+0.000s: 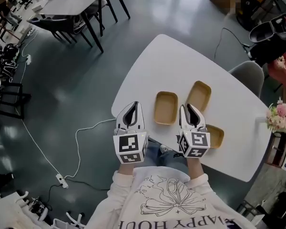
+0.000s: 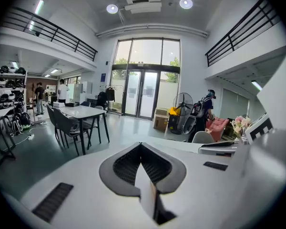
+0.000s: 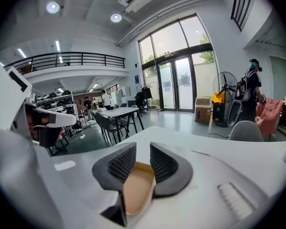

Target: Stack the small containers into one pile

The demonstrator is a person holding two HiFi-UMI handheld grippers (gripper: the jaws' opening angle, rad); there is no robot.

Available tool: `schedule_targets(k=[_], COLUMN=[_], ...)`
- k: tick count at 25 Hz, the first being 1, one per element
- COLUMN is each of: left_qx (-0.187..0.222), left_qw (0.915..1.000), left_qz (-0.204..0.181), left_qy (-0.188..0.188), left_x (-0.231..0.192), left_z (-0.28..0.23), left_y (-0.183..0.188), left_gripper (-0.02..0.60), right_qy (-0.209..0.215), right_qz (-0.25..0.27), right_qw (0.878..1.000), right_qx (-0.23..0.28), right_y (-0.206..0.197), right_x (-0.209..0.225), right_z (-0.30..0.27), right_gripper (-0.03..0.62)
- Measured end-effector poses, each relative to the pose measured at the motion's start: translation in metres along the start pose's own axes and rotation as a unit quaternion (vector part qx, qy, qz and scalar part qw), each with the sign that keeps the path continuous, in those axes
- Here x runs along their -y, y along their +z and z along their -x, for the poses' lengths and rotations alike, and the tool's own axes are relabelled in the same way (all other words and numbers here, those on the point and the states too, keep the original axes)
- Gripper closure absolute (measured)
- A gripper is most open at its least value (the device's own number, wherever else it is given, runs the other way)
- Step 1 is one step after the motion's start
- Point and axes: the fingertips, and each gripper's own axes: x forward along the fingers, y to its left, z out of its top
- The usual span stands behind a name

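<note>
Right claw [image 3: 142,149] hung released over the table, jaws apart. A tan container [image 3: 136,187] lay in the gap below them, clear of the pads; which of the three it was I could not tell. Left claw [image 2: 140,145] was clenched on nothing, its tips meeting.

Both claws sat at the near edge of a white table [image 1: 181,66] with rounded corners. Three shallow tan containers lay on it, none stacked. The middle container [image 1: 166,107] was between the two claws and a little beyond them. The far container [image 1: 199,96] lay just to its right. The near container [image 1: 216,136] was close to the edge, partly hidden behind the right claw's marker cube. Pink flowers [image 1: 278,117] stood at the table's right end, and a grey chair [image 1: 248,74] was tucked in behind it. Around the table ran a grey floor [image 1: 62,80] with a white cable [image 1: 77,142] trailing across it, and more tables with dark chairs [image 1: 71,25] stood further off.

Only the head view gave the whole spread of the three containers; the left gripper view showed none of them. The gripper views gave the hall instead: tall glass doors [image 2: 142,92], a railed balcony [image 2: 52,30], round ceiling lights [image 2: 112,8], a standing fan [image 2: 183,106] and a person with a backpack [image 3: 251,87] beside it.
</note>
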Motion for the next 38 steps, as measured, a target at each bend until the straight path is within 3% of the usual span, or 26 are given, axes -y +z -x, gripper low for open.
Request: schedule_targets(k=[13, 31, 38], left_qx=[-0.080, -0.147, -0.157], left_qw=[0.9937, 0.9825, 0.9809], left_qz=[-0.014, -0.014, -0.009], left_qy=[-0.078, -0.114, -0.115], left_x=[0.002, 0.011, 0.009], left_z=[-0.049, -0.068, -0.070], left_y=[-0.050, -0.105, -0.111], left_gripper=[0.575, 0.575, 0.574], right_qy=[-0.056, -0.070, -0.081], right_qz=[-0.026, -0.060, -0.076], right_qw=[0.995, 0.981, 0.976], right_qx=[-0.079, -0.170, -0.185], right_y=[-0.069, -0.145, -0.157], right_x=[0.014, 0.024, 0.027], right_z=[-0.023, -0.054, -0.060], right_gripper=[0.482, 0.484, 0.546])
